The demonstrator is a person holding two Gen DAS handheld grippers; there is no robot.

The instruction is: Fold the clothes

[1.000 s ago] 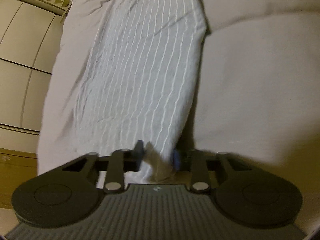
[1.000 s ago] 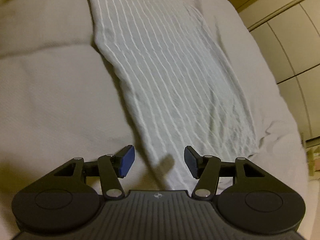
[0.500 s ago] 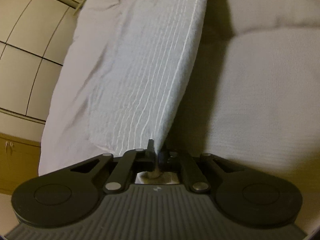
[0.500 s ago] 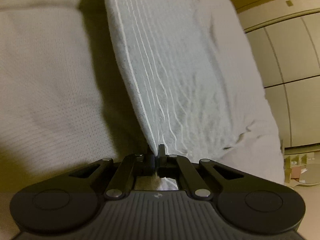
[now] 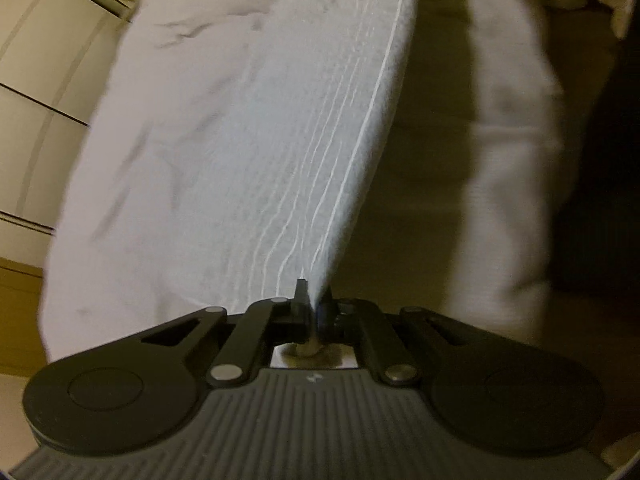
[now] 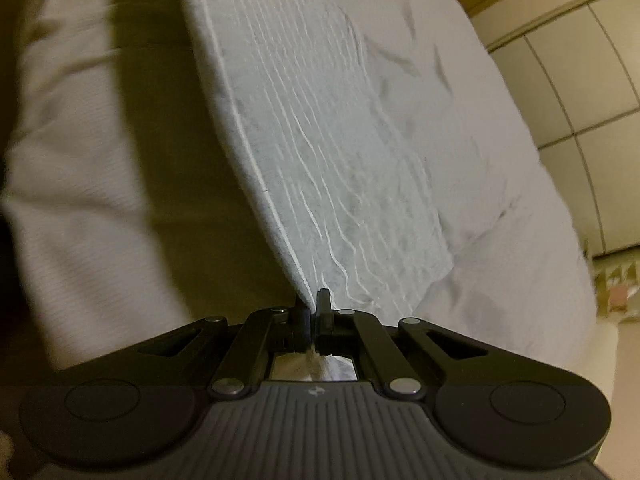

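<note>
White bedding lies below us; our left gripper and right gripper both pinch the striped garment, now raised higher toward twelve o'clock.

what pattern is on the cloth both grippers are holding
Grey cloth with thin white stripes, clearest in the right wrist view.

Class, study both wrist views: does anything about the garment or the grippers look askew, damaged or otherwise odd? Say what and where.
Nothing stands out. The left gripper and right gripper are each shut on an edge of the striped garment, lifting it off the white bedding. No tear or stain shows; motion blur hides fine detail.
</note>
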